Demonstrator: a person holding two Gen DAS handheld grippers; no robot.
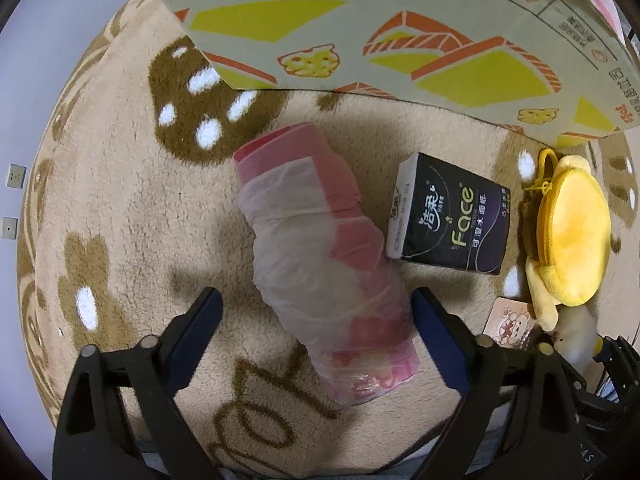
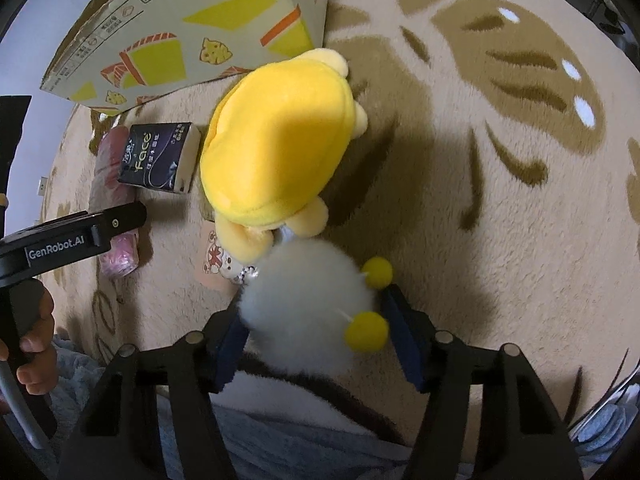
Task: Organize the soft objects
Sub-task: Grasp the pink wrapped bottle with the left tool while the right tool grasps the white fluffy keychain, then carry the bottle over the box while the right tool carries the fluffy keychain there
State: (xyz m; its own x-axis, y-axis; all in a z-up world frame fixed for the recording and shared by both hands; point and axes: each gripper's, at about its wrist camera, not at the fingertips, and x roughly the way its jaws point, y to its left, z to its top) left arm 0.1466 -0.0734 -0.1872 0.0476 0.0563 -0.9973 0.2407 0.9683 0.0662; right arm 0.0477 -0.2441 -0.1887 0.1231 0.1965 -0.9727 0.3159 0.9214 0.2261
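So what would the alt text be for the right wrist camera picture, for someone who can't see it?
The right gripper has its two fingers around a fluffy white pompom with two yellow balls, on a beige and brown patterned rug. Beyond it lie a round yellow plush pouch, a black tissue pack and a printed cardboard box.

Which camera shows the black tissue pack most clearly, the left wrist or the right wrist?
The left wrist view: the tissue pack lies large and unobstructed on the rug, beside the pink roll, with its "Face" print readable. In the right wrist view it is smaller, off to the left, next to the yellow plush.
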